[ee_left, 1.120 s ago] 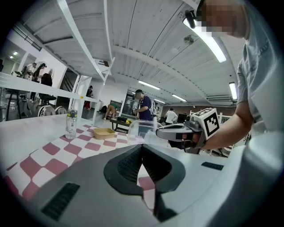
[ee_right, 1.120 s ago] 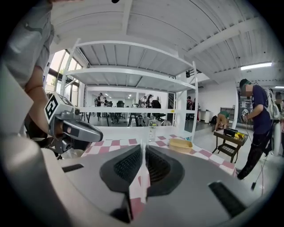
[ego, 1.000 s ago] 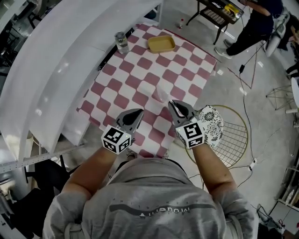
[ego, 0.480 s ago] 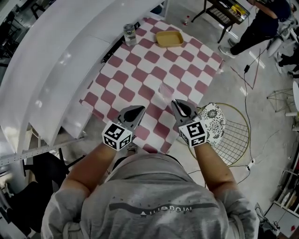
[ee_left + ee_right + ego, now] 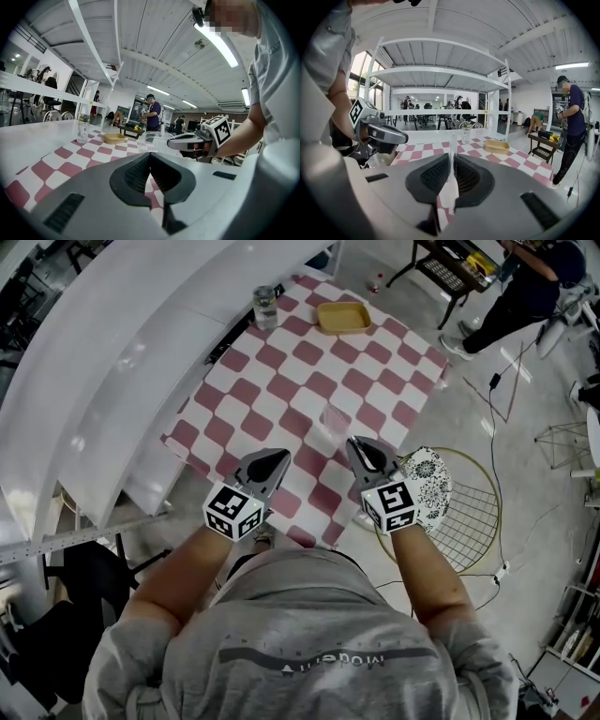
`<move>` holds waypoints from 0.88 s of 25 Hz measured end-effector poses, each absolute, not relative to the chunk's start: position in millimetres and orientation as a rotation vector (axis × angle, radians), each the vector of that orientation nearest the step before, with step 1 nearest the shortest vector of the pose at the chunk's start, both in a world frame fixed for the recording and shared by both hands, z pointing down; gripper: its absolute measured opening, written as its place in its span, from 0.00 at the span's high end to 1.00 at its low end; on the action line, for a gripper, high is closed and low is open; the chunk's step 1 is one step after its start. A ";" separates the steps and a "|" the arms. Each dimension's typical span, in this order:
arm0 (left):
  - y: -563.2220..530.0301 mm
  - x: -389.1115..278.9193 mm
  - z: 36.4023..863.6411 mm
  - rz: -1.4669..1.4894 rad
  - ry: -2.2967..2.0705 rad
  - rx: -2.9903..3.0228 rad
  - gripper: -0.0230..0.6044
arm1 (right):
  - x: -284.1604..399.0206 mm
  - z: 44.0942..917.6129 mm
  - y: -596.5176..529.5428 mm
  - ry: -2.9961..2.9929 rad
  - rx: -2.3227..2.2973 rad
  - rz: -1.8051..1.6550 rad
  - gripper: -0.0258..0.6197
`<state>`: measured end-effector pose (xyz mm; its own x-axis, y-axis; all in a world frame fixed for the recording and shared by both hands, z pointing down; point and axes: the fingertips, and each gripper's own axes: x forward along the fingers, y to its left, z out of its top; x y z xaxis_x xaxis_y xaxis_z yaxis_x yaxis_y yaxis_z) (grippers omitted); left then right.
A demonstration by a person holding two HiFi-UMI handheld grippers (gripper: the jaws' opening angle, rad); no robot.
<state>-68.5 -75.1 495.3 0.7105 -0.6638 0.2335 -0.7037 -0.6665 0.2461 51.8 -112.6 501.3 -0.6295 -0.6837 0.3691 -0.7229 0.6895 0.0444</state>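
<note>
- The left gripper and the right gripper hang side by side over the near edge of the table, which has a red and white check cloth.
- Left fingers: pressed together at the tips, with nothing in them.
- Right fingers: almost together, with only a thin crack between them. Nothing is in them either.
- A clear cup stands upright on the table. It is empty as far as I can see.
- The cup is just ahead of the right gripper and a little to its left. It sits between the two grippers, but the right one is nearer.
- In the left gripper view, the cup shows ahead, just over the finger tips, with the right gripper off to one side.
- Far across the table, a bottle stands at one corner. A flat yellow tray lies near it. Both are well apart from the cup.
- A chair with a spotted cushion is beside the table, right under the right gripper.
- A long white shelf runs along the left side of the table.
</note>
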 end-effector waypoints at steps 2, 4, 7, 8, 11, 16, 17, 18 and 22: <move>-75.3 -68.6 493.7 0.174 -1.074 2.604 0.94 | 50.9 500.9 -112.6 -2.547 1.100 0.151 0.90; -75.2 -69.0 492.6 0.172 -1.077 2.605 0.94 | 49.8 500.4 -112.3 -2.550 1.099 0.153 0.90; -75.3 -68.6 491.4 0.170 -1.077 2.607 0.94 | 49.4 500.6 -112.5 -2.549 1.096 0.153 0.90; -75.3 -68.4 491.2 0.169 -1.077 2.608 0.94 | 49.6 500.8 -112.7 -2.548 1.094 0.152 0.90; -75.4 -68.5 490.4 0.165 -1.079 2.609 0.94 | 49.8 500.5 -112.9 -2.546 1.088 0.151 0.90; -74.6 -69.4 488.8 0.160 -1.082 2.608 0.94 | 48.6 499.2 -112.2 -2.548 1.081 0.148 0.90; -74.4 -69.3 488.7 0.161 -1.082 2.609 0.94 | 48.3 499.1 -111.9 -2.549 1.080 0.147 0.90; -74.4 -69.0 488.7 0.161 -1.082 2.609 0.94 | 47.9 499.0 -111.8 -2.550 1.078 0.145 0.90; -76.0 -68.1 488.9 0.162 -1.081 2.610 0.94 | 46.9 498.8 -113.2 -2.552 1.071 0.142 0.90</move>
